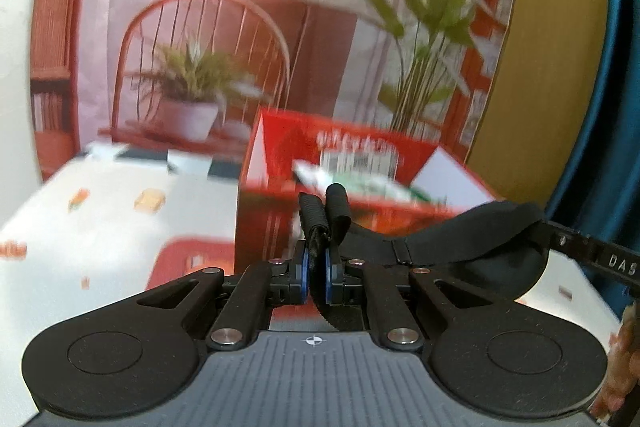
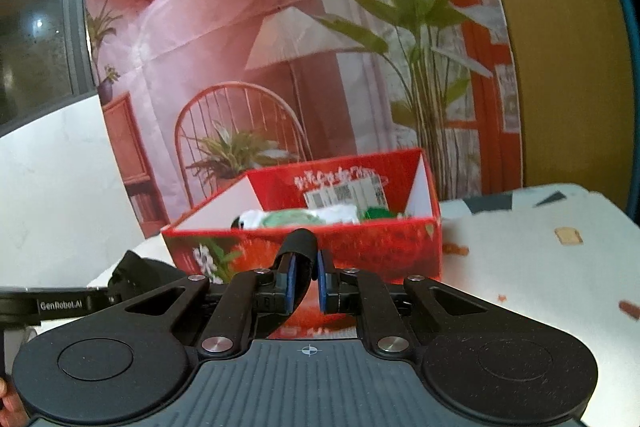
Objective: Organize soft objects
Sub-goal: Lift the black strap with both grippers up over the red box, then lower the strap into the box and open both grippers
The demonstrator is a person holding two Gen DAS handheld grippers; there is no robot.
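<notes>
Black eye mask (image 1: 460, 239) stretched before open red box (image 1: 360, 167).

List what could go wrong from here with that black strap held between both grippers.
1. The left gripper pinches only a bunched edge of the black strap; it could slip free.
2. The right gripper holds the other end; pulling apart could tug it loose.
3. The red box is open and already holds white and green soft items; the slack strap could catch its front wall.

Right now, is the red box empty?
No, the red box already holds white and green soft things, seen over its front wall in the right wrist view.
</notes>
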